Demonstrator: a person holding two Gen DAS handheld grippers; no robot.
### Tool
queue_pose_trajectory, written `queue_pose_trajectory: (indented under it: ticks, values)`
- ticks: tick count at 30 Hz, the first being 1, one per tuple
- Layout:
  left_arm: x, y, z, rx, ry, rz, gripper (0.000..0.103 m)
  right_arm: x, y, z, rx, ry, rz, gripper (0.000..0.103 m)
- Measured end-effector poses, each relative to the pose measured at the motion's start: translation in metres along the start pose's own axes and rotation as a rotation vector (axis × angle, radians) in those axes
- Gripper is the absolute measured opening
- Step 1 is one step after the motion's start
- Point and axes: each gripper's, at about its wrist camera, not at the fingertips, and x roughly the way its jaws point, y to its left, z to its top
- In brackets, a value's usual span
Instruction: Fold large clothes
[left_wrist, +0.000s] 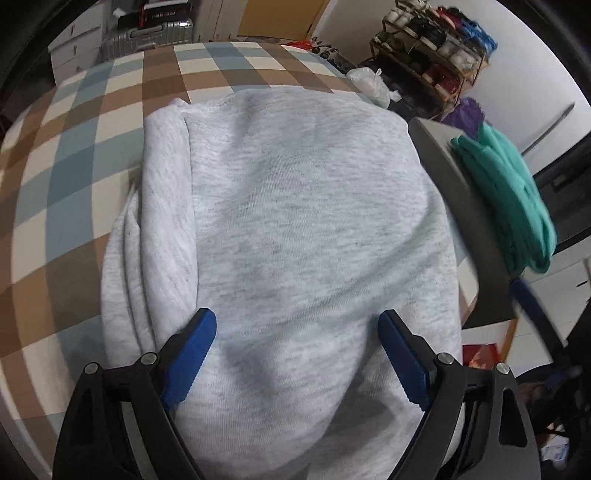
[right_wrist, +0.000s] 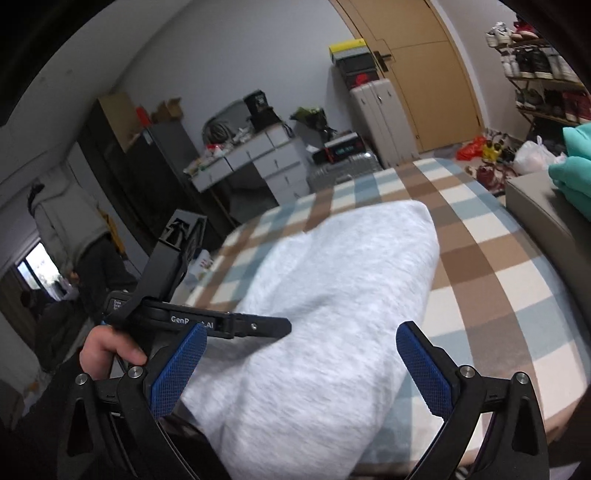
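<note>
The light grey sweatshirt (left_wrist: 295, 221) lies folded into a thick, compact bundle on the checked bedcover (left_wrist: 74, 184), its layered edge stacked along one side, so the folding looks finished or close to it. Above the near end of the sweatshirt the left gripper (left_wrist: 297, 354) hangs tilted steeply down with its blue pads spread wide, the cloth beneath them but not pinched. The right gripper (right_wrist: 301, 365) is just as wide apart and grips nothing; it looks along the sweatshirt from its near end at a shallower angle. From that side you can see the left hand (right_wrist: 107, 347) wrapped round its tool's handle just beside the sweatshirt. Both being clear of the cloth suggests the bundle has been let go to rest. Beyond the sweatshirt's far side, a teal garment (left_wrist: 513, 199) sits folded on a grey surface (left_wrist: 436, 147), probably the pile of done pieces.
</note>
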Motion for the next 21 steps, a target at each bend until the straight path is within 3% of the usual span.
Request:
queue_pose_trajectory:
  ticks: [3, 9, 11, 14, 17, 19, 21]
  values:
    - [0.005, -0.009, -0.001, 0.031, -0.022, 0.062, 0.087, -0.011, -0.003, 0.002, -0.006, -0.086, -0.001, 0.103]
    - [0.007, -0.009, -0.004, 0.005, -0.066, 0.085, 0.087, -0.054, -0.001, -0.004, -0.020, -0.366, 0.014, 0.103]
    - [0.009, -0.011, -0.002, 0.007, -0.071, 0.086, 0.087, -0.060, -0.001, -0.006, -0.034, -0.413, 0.048, 0.103]
    - [0.011, -0.015, 0.002, 0.006, -0.069, 0.084, 0.087, -0.054, -0.006, -0.003, -0.026, -0.377, 0.143, 0.103]
    - [0.008, -0.017, 0.008, 0.002, -0.039, 0.106, 0.087, -0.046, -0.020, 0.002, 0.045, -0.359, 0.129, 0.103]
    - [-0.004, -0.015, 0.012, 0.019, -0.014, 0.124, 0.087, -0.035, -0.035, 0.006, 0.129, -0.299, 0.107, 0.103]
    - [-0.032, -0.001, 0.018, -0.002, -0.116, 0.166, 0.087, -0.023, -0.050, 0.010, 0.192, -0.211, 0.082, 0.103]
